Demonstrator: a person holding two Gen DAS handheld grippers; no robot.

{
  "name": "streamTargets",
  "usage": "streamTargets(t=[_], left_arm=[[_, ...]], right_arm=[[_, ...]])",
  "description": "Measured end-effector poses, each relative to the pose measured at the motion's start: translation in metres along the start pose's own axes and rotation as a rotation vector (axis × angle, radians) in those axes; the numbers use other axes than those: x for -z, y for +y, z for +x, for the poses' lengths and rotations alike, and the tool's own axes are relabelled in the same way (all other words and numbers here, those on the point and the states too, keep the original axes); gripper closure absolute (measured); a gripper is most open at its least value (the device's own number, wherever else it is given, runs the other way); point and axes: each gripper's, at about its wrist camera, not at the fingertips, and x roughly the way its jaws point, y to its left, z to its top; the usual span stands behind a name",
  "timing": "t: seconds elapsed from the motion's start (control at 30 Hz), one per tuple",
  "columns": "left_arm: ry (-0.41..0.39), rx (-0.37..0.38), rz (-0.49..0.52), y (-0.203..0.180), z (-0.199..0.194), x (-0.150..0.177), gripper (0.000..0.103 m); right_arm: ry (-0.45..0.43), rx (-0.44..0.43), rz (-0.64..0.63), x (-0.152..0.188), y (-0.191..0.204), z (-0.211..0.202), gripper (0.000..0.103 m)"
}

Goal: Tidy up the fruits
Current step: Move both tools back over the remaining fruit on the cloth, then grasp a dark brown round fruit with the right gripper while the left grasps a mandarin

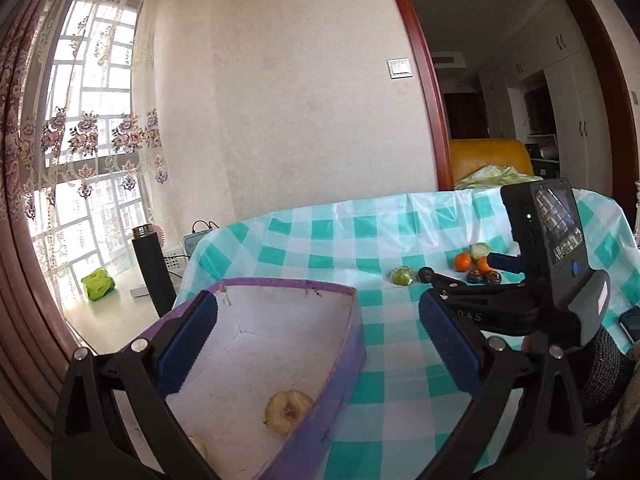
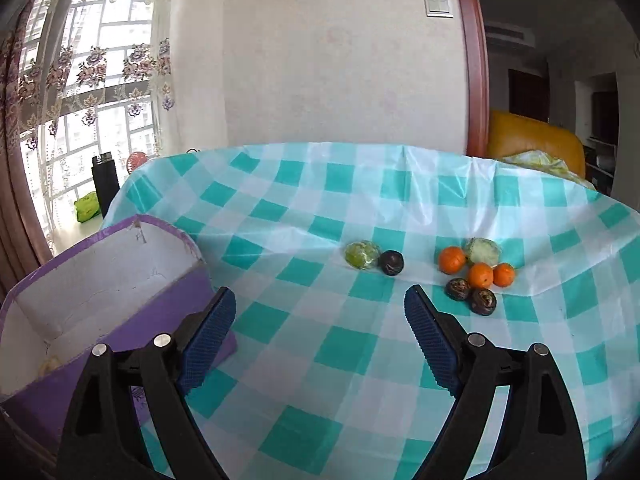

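My left gripper [image 1: 318,340] has its jaws spread wide, nothing between the pads. It hangs over the near end of the purple box [image 1: 344,344], which sits on the checked tablecloth [image 1: 400,360]. One blue pad overlaps the box's left wall in the left wrist view; I cannot tell whether it touches.

Inside the box, on the white floor: one yellowish fruit [image 1: 287,410] with a brown hollow facing up, close to the right wall. A second pale piece [image 1: 199,447] shows at the bottom edge, mostly hidden by my finger.

My right gripper [image 2: 320,334] is also spread, pads apart, empty, above bare cloth to the right of the box [image 2: 120,280].

Fruits left on the cloth, beyond the right gripper:
- a wrapped green fruit [image 2: 362,255] with a dark round fruit [image 2: 391,262] just beside it, touching or nearly so;
- further right, a cluster: three oranges [image 2: 480,275], a pale green wrapped fruit [image 2: 481,251] behind them, two dark brown fruits [image 2: 472,295] in front. The cluster members are packed close together.

The two groups are well apart from the box.

Off the table by the window: a black flask [image 1: 154,276] and a green packet [image 1: 96,284] on a white ledge.
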Motion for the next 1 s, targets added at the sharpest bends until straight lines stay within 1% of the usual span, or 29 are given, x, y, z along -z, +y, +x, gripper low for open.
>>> streamTargets(t=[0.13, 0.23, 0.27, 0.3, 0.33, 0.4, 0.43, 0.47, 0.5, 0.57, 0.6, 0.73, 0.8, 0.87, 0.9, 1.0], left_arm=[[0.071, 0.174, 0.054, -0.064, 0.025, 0.015, 0.002], [0.175, 0.279, 0.021, -0.093, 0.056, 0.033, 0.002], [0.213, 0.301, 0.002, -0.099, 0.066, 0.040, 0.002], [0.249, 0.310, -0.010, -0.106, 0.079, 0.045, 0.002], [0.281, 0.315, -0.021, -0.111, 0.091, 0.050, 0.002], [0.322, 0.313, -0.024, -0.122, 0.115, 0.055, 0.002], [0.340, 0.309, -0.017, -0.129, 0.126, 0.056, 0.002], [0.355, 0.310, -0.015, -0.134, 0.138, 0.056, 0.002], [0.367, 0.306, -0.015, -0.139, 0.150, 0.056, 0.002], [0.392, 0.307, -0.026, -0.146, 0.170, 0.057, 0.002], [0.407, 0.308, -0.039, -0.149, 0.180, 0.056, 0.002], [0.472, 0.304, -0.115, -0.156, 0.219, 0.060, 0.002], [0.503, 0.307, -0.178, -0.153, 0.235, 0.059, 0.002], [0.514, 0.307, -0.235, -0.150, 0.250, 0.056, 0.002], [0.526, 0.299, -0.247, -0.149, 0.257, 0.056, 0.002], [0.563, 0.300, -0.280, -0.150, 0.275, 0.055, 0.002]], right_arm=[[0.116, 0.152, 0.095, 0.029, -0.062, 0.023, 0.016], [0.175, 0.238, 0.157, 0.056, -0.100, 0.030, 0.016], [0.204, 0.255, 0.195, 0.062, -0.112, 0.033, 0.016], [0.227, 0.251, 0.254, 0.066, -0.125, 0.032, 0.016], [0.231, 0.255, 0.293, 0.067, -0.133, 0.032, 0.016], [0.249, 0.290, 0.329, 0.069, -0.148, 0.036, 0.016], [0.261, 0.288, 0.347, 0.070, -0.154, 0.041, 0.018], [0.274, 0.289, 0.361, 0.069, -0.160, 0.046, 0.026], [0.285, 0.300, 0.364, 0.068, -0.165, 0.052, 0.030], [0.278, 0.315, 0.354, 0.062, -0.173, 0.060, 0.030], [0.274, 0.307, 0.340, 0.059, -0.175, 0.065, 0.030], [0.291, 0.219, 0.259, 0.045, -0.177, 0.088, 0.032], [0.290, 0.206, 0.223, 0.038, -0.178, 0.097, 0.035], [0.309, 0.197, 0.199, 0.033, -0.180, 0.110, 0.039], [0.318, 0.193, 0.190, 0.030, -0.182, 0.117, 0.041], [0.349, 0.173, 0.148, 0.023, -0.184, 0.138, 0.042]])
